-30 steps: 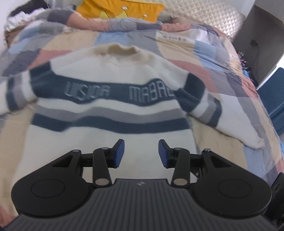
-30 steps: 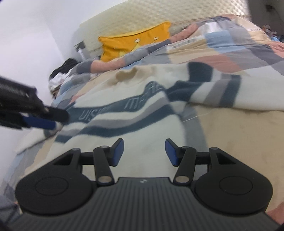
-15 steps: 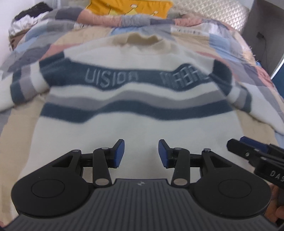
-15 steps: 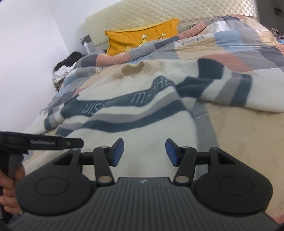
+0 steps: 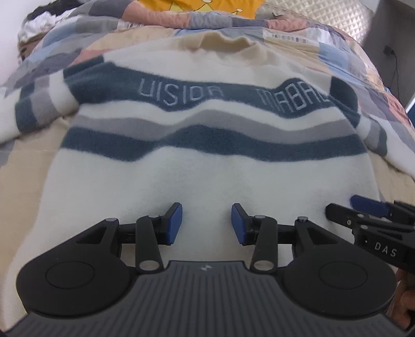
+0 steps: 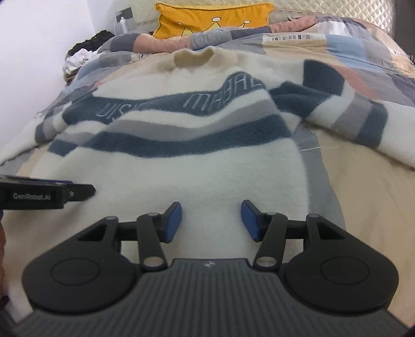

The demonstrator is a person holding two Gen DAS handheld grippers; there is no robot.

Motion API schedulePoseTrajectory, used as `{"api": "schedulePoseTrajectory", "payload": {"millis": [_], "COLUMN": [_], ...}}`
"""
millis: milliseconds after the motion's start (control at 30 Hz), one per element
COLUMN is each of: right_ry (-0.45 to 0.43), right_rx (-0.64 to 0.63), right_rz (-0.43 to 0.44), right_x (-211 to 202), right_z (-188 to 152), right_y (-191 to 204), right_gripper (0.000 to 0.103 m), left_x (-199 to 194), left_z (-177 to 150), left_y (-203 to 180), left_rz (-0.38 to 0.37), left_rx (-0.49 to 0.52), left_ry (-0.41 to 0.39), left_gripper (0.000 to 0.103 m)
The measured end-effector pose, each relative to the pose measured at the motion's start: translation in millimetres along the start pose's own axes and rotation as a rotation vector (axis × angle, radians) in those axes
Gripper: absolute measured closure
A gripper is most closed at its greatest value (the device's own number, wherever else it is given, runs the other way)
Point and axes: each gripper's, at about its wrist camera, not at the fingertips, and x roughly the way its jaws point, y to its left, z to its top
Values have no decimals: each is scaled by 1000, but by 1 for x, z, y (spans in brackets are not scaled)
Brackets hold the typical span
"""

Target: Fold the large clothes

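**Both grippers poised over the lower part of a spread sweater**

Nearest in the left wrist view, the left gripper (image 5: 206, 223) stands with its blue pads apart and nothing between them; only the plain cream cloth of the sweater (image 5: 207, 178) shows in the gap, close under the fingertips. Whether the tips touch the knit cannot be told. Just to its right, the right gripper (image 5: 363, 207) comes in from the frame's edge, also over the cream lower part of the garment, near its right side edge.

In the right wrist view the right gripper (image 6: 211, 220) likewise has its jaws parted and empty, the sweater (image 6: 207, 168) lying directly below and ahead of them. The left gripper (image 6: 77, 190) reaches in from the left at about the same depth, over the garment's left part.

The sweater lies face up and spread flat on a patchwork quilt (image 5: 350, 51), hem end towards the grippers and collar away from them. Beyond the plain cream area come a dark blue stripe, a grey stripe, then a broad dark blue band with pale lettering across the chest. Its sleeves stretch out to both sides, each banded in blue and grey. The beige collar is the farthest part.

Farther still, a yellow cushion (image 6: 212, 18) leans against a quilted headboard (image 6: 337, 10), and a heap of dark and white clothes (image 6: 83, 51) sits at the bed's far left corner.
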Motion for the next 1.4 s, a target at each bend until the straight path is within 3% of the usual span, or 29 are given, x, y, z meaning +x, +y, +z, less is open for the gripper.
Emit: {"api": "schedulePoseTrajectory", "payload": {"millis": [133,300,433,500,667,833,933,1100,1233,1300,1333,1367,1400], "right_ry": [-13,-66,-134,-152,-190,-207,-214,-193,-113,-128,-167,-201,-226], "right_rx": [52,233,217,254,394,442,532,718,820,956,1021,1069,1110], "right_rz": [23,76,-43,-59,-69,-205,-271,-258,-248,-178,-113,-52,2], "right_x": [-7,-27,-43,-47,-53,-55,-53,-35,-12,-6,-4,-1,3], "right_z": [3,7,12,16,34,58,70,69,56,41,34,29,25], "right_y": [-6,-29,-38,-49,-94,-150,-189,-248,-278,-293,-302,-308,-315], "right_gripper": [48,49,49,49,49,49,47,47,49,33,17,8,8], "left_x": [-6,-14,-25,-30,-36,-41,-39,-32,-28,-27,-27,-26,-26], "left_z": [-2,-6,-8,-10,-15,-18,-19,-19,-17,-15,-15,-14,-14], "left_y": [2,2,-4,-11,-24,-32,-36,-32,-25,-22,-21,-20,-19], "left_rz": [-9,-34,-59,-50,-54,-74,-71,-83,-81,-82,-84,-86,-90], "left_rx": [-39,-70,-57,-33,-6,-17,1,-12,-47,-63,-70,-77,-83], "left_ry": [-8,-14,-24,-45,-55,-67,-70,-49,-35,-34,-34,-34,-33], "left_gripper": [55,55,54,51,51,50,50,50,50,50,50,50,49]}}
